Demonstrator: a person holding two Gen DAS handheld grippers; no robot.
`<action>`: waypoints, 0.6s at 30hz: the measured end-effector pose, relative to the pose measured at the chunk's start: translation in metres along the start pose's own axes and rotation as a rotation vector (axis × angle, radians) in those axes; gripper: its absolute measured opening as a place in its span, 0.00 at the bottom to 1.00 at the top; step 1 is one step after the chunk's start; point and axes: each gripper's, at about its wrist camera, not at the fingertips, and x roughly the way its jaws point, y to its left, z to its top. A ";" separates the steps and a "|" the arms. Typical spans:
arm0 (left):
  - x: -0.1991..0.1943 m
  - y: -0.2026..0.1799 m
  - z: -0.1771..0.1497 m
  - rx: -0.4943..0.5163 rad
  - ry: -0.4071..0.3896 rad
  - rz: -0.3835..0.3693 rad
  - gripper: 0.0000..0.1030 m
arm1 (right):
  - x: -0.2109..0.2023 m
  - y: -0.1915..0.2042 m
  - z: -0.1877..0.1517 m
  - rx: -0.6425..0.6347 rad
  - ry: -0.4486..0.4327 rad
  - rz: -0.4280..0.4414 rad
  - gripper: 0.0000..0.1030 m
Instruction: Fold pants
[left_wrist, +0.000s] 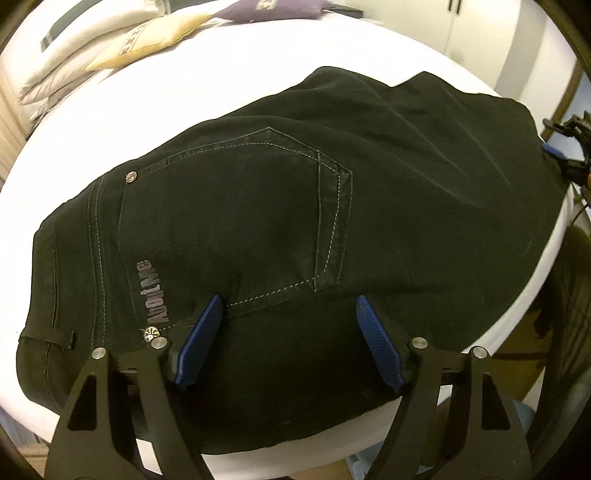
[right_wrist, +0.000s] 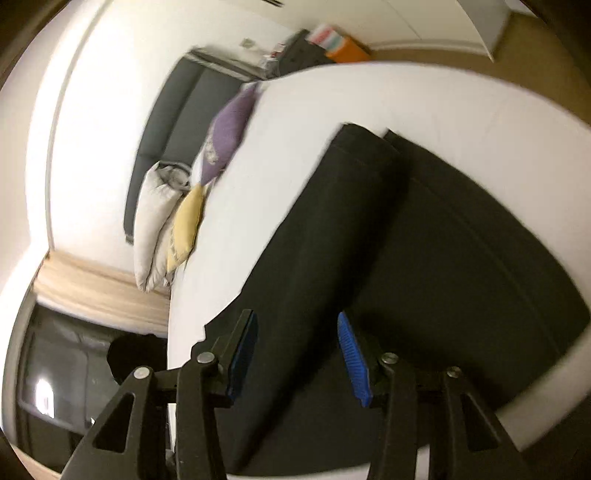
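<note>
Black pants (left_wrist: 295, 206) lie flat on white bed (left_wrist: 221, 85), back pocket with pale stitching and grey lettering facing up, legs (right_wrist: 424, 240) stretched side by side. Left tool (left_wrist: 288, 310) spread wide, over seat near bed edge, gripping nothing. Right tool (right_wrist: 297, 325) spread, over leg end. Purple, yellow, white pillows (right_wrist: 192, 199) bunched at headboard, well apart from pants.

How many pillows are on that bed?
3, lined up along the bed's far edge: a white pillow, a yellow pillow against it, and a purple pillow further along. More may be hidden.
</note>
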 end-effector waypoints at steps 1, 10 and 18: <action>0.002 0.000 0.003 -0.005 0.001 0.002 0.74 | 0.009 -0.005 0.002 0.033 0.015 -0.025 0.48; 0.008 -0.004 0.003 -0.018 -0.015 0.014 0.75 | 0.012 0.000 0.026 0.127 -0.046 -0.007 0.08; 0.011 -0.010 0.001 -0.022 -0.022 0.026 0.75 | 0.007 0.088 0.048 -0.133 -0.096 -0.237 0.05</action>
